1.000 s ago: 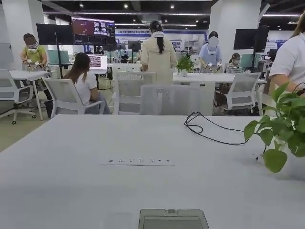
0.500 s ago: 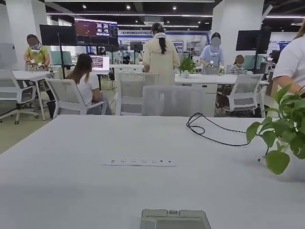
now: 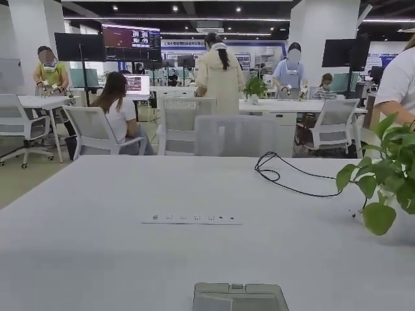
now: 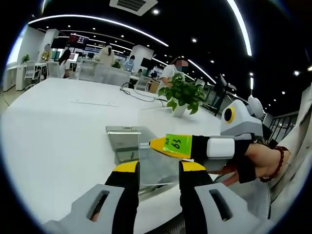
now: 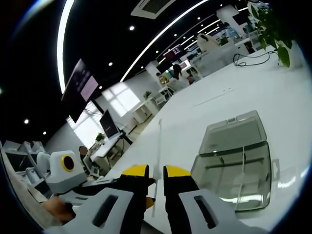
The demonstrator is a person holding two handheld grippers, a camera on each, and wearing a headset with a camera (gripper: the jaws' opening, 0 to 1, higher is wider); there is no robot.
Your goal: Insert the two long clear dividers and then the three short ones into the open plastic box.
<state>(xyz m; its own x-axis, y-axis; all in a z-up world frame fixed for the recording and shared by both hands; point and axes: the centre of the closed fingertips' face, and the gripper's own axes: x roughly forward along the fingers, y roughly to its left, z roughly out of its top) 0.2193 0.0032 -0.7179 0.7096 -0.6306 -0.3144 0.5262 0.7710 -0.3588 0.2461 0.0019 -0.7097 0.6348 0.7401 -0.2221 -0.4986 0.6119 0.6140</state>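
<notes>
Divider (image 4: 161, 124) stands long-axis upward, pinched by right tongs (image 5: 156, 171); grip of left tongs (image 4: 158, 165) unclear.

The open box (image 3: 240, 297) lies on the table (image 3: 78, 246) at its near edge. Behind it sits a socket strip (image 3: 192, 219); farther back right a cable (image 3: 285, 178), then a plant (image 3: 382, 181). 1 divider (image 5: 157, 141) sits between the right gripper's (image 5: 156, 170) jaws, near the box.

1. White desk (image 3: 97, 259) carrying a socket strip (image 3: 191, 219) and a looped black cable (image 3: 285, 178).
2. Leafy plant (image 3: 382, 175) at its right edge.
3. Beyond: chairs (image 3: 237, 136), people (image 3: 219, 78), screens (image 3: 130, 40).
</notes>
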